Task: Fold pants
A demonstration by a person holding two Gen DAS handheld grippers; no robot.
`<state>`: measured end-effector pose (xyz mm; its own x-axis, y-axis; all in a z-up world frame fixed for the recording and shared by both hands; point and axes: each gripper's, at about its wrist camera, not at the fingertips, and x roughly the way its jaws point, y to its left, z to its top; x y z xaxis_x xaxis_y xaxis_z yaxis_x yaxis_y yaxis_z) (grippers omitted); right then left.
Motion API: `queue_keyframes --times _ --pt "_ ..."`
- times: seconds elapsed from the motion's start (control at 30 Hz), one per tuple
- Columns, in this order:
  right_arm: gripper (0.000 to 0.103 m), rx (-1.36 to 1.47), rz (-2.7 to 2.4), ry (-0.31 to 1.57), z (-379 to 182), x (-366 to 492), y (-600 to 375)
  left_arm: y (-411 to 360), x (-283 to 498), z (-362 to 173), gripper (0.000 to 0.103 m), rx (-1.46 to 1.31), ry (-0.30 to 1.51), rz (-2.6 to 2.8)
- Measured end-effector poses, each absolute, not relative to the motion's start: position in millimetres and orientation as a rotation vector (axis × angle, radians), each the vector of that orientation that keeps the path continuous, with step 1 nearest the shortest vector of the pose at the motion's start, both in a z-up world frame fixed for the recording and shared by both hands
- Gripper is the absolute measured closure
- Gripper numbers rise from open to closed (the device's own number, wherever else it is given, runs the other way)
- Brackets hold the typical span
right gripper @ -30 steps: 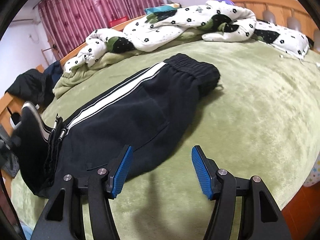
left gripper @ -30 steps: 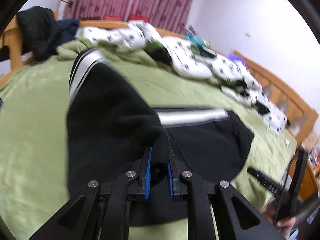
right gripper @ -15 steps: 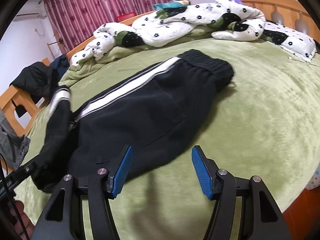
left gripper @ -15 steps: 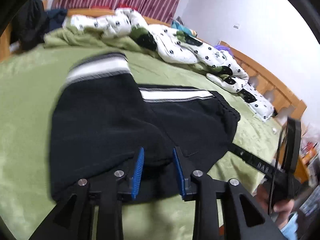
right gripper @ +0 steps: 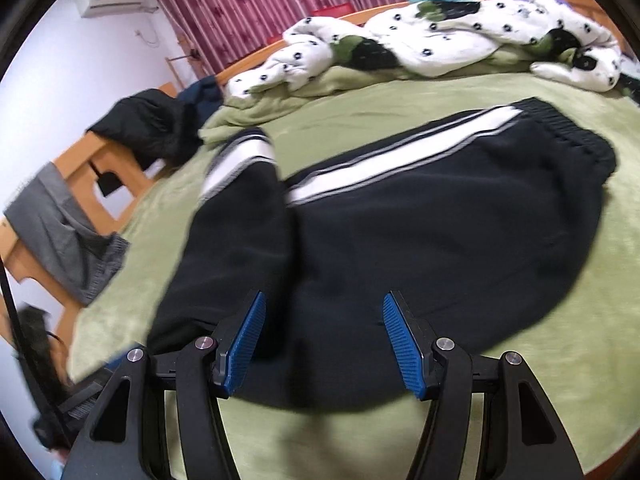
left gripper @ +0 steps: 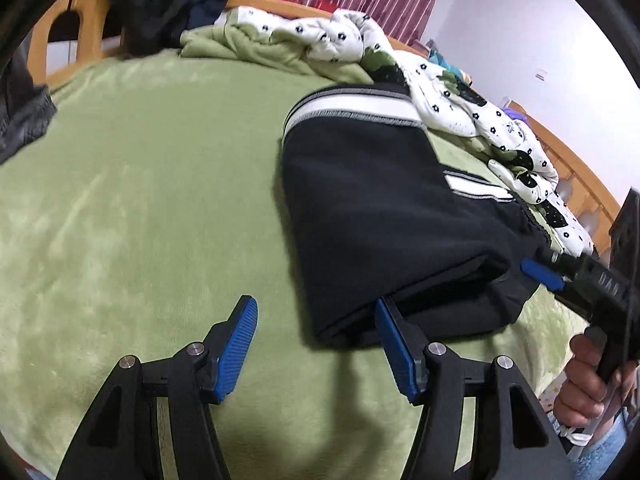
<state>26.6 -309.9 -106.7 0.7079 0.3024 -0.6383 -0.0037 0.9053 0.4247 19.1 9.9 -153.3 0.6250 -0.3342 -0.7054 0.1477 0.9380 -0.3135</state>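
The pants (left gripper: 372, 216) lay on the bed (left gripper: 140, 200) near its front edge, legs folded over the seat. Left gripper (left gripper: 316, 344) and right gripper (right gripper: 322, 344) both gaped wide, holding nothing. One fold looked done; a further fold likely remained

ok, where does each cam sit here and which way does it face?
Left wrist: on the left gripper, looking along its open fingers at the folded black pants on the green blanket; the right gripper and the hand holding it show at right.
Right wrist: on the right gripper, open, low over the pants, facing the maroon curtains.
Shared: pants, blanket, spotted duvet.
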Motion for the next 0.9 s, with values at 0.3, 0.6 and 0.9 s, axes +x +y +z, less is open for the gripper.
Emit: queue_keyframes --times 0.3,0.6,0.9 --pt "0.042 0.481 0.212 0.856 -127 61 -283 3 22 -164 0.044 -0.218 0.863 -0.307" --pt "0.084 0.466 0.260 0.855 -124 72 -271 7 23 -169 0.042 -0.243 0.865 -0.334" --pt "0.086 0.468 0.379 0.731 -64 66 -298 -17 21 -166 0.042 -0.295 0.856 -0.456"
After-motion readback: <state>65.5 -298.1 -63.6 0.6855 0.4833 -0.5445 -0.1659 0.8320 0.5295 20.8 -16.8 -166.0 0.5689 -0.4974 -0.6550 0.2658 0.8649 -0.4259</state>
